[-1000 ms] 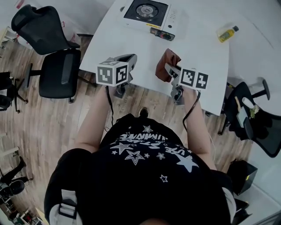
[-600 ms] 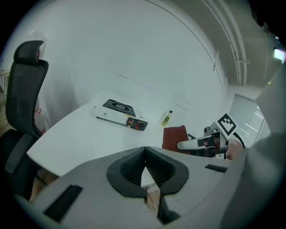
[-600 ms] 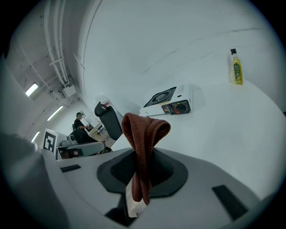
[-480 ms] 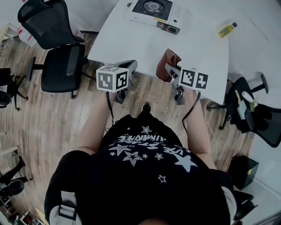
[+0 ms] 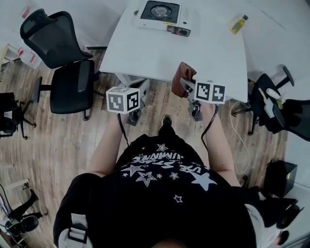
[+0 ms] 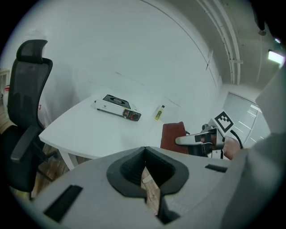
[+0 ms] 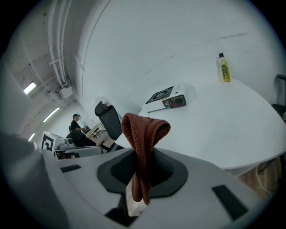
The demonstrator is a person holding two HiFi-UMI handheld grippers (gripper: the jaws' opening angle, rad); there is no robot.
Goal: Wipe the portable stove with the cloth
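Cloth pinched in the right gripper (image 5: 185, 85), portable stove (image 5: 161, 13) well ahead of it.
The right gripper was clamped on the rust-brown cloth (image 7: 142, 134), a ribbed fold looping up past its jaws. Beside it, the left gripper (image 6: 144, 154) had its jaws pressed together on nothing. The stove sat far ahead of both on the white bench (image 5: 193, 51): flat, white, with a black round burner.

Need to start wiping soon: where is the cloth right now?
The cloth is clamped in the right gripper, right of centre in the head view, by the table's near edge, well short of the portable stove.
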